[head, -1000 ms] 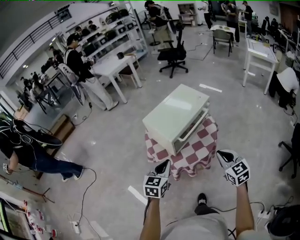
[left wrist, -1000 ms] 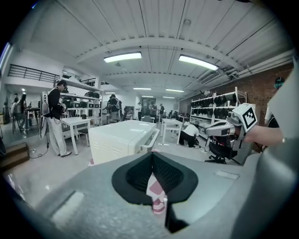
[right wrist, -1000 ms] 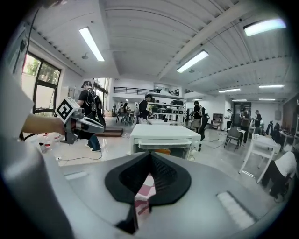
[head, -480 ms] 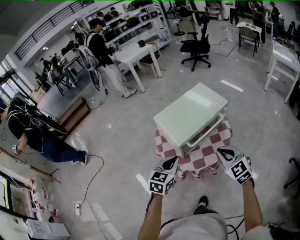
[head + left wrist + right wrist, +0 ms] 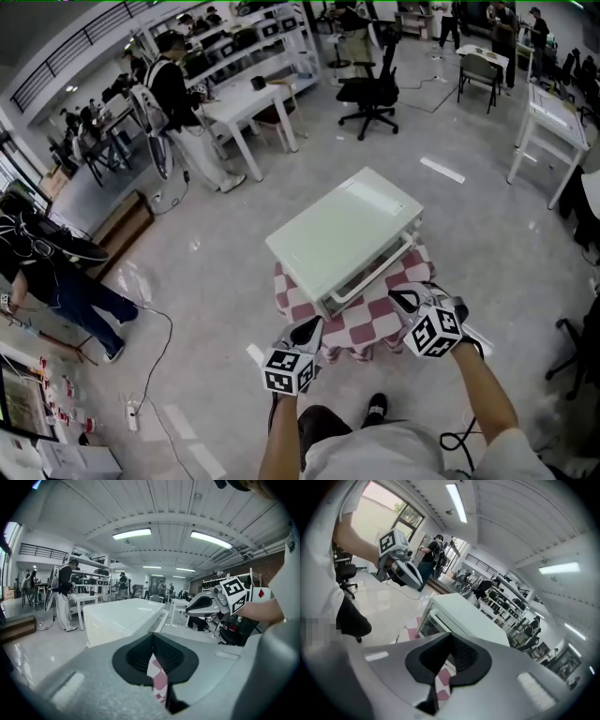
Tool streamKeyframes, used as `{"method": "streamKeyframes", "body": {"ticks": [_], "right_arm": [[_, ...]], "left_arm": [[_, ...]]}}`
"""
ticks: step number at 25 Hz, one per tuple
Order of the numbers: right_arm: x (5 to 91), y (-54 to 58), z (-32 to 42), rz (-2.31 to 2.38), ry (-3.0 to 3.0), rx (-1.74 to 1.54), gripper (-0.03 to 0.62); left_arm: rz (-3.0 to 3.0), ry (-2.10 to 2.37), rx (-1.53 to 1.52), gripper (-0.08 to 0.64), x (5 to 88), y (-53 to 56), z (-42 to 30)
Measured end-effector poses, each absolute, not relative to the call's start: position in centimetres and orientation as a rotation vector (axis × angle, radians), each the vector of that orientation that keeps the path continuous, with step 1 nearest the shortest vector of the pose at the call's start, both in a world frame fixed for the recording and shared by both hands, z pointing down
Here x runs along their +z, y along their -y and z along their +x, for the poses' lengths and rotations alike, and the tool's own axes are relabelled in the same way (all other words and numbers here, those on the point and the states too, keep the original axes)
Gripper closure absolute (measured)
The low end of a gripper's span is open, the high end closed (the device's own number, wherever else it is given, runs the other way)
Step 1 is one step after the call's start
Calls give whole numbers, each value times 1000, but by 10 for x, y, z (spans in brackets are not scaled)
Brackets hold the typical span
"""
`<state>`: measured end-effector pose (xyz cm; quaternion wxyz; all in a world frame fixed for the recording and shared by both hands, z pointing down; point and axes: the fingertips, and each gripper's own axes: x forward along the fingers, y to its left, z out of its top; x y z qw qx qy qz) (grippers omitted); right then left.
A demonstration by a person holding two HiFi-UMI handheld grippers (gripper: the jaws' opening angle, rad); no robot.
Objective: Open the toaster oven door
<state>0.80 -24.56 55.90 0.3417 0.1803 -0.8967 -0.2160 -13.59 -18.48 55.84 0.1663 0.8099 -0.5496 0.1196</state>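
Both grippers closed and empty, just short of the toaster oven

The pale toaster oven [image 5: 342, 230] sits mid-frame on a checked tabletop [image 5: 380, 314], its door shut and its bar handle [image 5: 370, 274] facing lower right. The left gripper [image 5: 307, 330] and right gripper [image 5: 405, 298] hover below it, jaws together on nothing. The door looks rigid and hinged, the handle smooth. I'd take it mid-bar, though the oven might slide on the cloth.

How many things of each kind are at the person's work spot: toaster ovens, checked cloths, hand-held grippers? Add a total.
Toaster oven: 1
Checked cloth: 1
Hand-held grippers: 2, the left hand-held gripper and the right hand-held gripper
Total: 4
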Motion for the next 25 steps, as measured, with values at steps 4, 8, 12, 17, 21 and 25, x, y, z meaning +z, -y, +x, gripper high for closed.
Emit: {"method": "streamKeyframes", "body": {"ticks": [4, 8, 12, 17, 21, 25], "right_arm": [[569, 249, -8, 337, 2226, -703, 589], [586, 254, -23, 237, 2130, -819, 588], [602, 265, -24, 187, 2048, -860, 588], [620, 273, -21, 130, 1983, -860, 546], [628, 281, -25, 116, 1964, -876, 509], [633, 294, -23, 108, 1867, -1010, 489]], "left_arm": [[2282, 1569, 319, 554, 560, 187, -122], [2283, 1569, 322, 554, 563, 192, -119], [2285, 1578, 307, 554, 567, 199, -123], [2283, 1580, 295, 554, 567, 205, -130], [2296, 1564, 301, 554, 567, 208, -127], [2294, 1546, 329, 554, 573, 207, -126]]}}
